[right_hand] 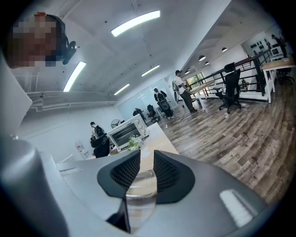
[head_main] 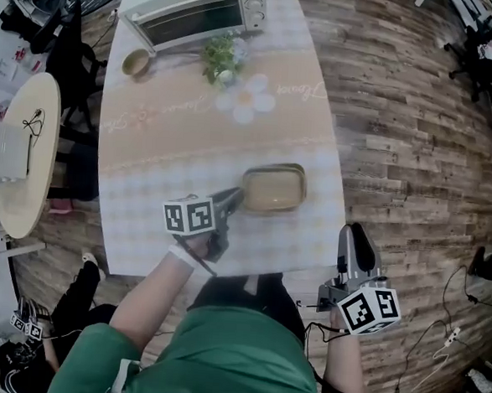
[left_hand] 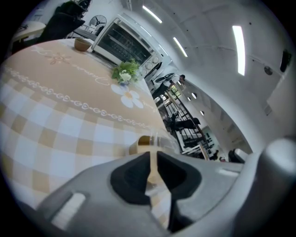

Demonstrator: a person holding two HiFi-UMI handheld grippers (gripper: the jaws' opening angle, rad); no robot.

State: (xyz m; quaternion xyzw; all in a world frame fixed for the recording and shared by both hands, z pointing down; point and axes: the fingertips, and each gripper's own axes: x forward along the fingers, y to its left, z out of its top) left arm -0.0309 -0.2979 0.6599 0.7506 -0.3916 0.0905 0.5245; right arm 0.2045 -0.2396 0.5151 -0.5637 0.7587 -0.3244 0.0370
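Grippers at a checked table: one pinches a dish, the other is bare.

Just below the middle of the head view, the left gripper (head_main: pixel 236 197) meets the left end of the shallow rectangular dish (head_main: pixel 272 189), which lies flat on the table (head_main: pixel 166 144). In the left gripper view its jaws are clenched on a thin pale edge that seems to be the dish's rim. The right gripper (head_main: pixel 356 237) hangs at lower right of the frame, off the table's edge and over the wood floor, well apart from the dish. In the right gripper view its jaws stand a narrow gap apart and grasp nothing. At the top of the frame sit a toaster oven (head_main: pixel 196 12), a small bowl (head_main: pixel 138 60), a bunch of flowers (head_main: pixel 222 55) and a flower-shaped mat (head_main: pixel 246 99).
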